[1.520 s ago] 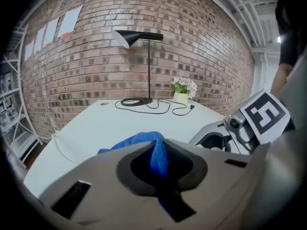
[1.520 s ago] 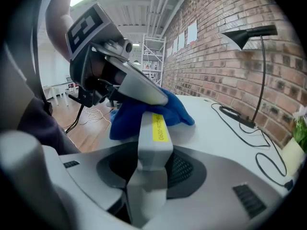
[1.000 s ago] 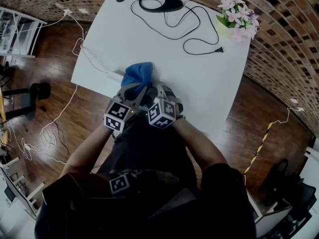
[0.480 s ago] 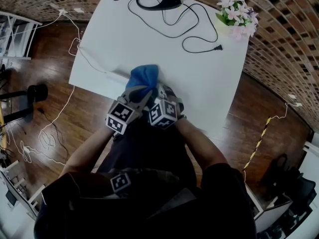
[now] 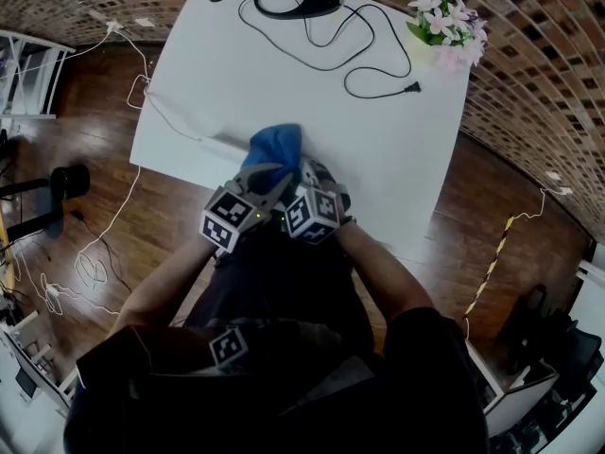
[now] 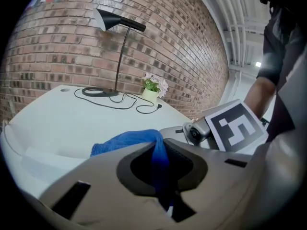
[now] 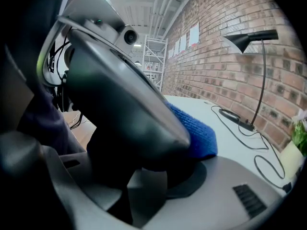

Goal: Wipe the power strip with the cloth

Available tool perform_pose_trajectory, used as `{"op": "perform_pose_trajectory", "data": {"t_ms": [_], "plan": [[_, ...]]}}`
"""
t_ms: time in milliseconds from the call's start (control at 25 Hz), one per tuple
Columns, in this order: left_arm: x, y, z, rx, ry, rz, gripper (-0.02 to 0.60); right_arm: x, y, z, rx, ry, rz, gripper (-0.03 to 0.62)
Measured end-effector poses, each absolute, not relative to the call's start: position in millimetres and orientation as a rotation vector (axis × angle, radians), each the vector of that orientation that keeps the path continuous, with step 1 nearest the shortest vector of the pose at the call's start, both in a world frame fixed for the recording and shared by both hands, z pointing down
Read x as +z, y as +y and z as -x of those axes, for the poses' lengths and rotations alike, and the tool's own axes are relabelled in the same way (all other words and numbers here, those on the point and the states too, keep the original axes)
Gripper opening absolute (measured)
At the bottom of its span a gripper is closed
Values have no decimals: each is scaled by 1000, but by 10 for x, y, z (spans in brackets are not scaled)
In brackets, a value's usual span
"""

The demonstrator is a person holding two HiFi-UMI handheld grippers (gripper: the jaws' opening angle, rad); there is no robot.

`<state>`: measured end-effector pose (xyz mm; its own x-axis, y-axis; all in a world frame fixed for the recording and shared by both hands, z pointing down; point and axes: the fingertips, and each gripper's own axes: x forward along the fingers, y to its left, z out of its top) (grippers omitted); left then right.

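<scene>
Over white table [image 5: 284, 83], blue cloth [image 6: 125, 142] is clamped between jaws of left gripper [image 6: 162, 169].

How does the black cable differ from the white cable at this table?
The black cable lies wholly on the table and ends in a free plug; the white cable runs off the table's edge to the floor. The black cable loops widely; the white cable crosses the tabletop almost straight. Both are thin.

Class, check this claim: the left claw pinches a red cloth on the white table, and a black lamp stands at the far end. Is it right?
No. The cloth is blue, not red; the left gripper view shows it pinched in the left claw. The white table and the black lamp at the far end are as stated.
</scene>
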<state>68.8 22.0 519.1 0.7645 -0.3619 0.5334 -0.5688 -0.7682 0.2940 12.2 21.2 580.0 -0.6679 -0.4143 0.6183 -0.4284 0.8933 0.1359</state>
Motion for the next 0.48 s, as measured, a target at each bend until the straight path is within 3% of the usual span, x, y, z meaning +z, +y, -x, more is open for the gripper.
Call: {"op": "perform_pose_trajectory", "data": {"t_ms": [480], "plan": [[5191,249,-705,639,-655,-2518,37,5812,218,-124,28,-2383,-599,166]]}}
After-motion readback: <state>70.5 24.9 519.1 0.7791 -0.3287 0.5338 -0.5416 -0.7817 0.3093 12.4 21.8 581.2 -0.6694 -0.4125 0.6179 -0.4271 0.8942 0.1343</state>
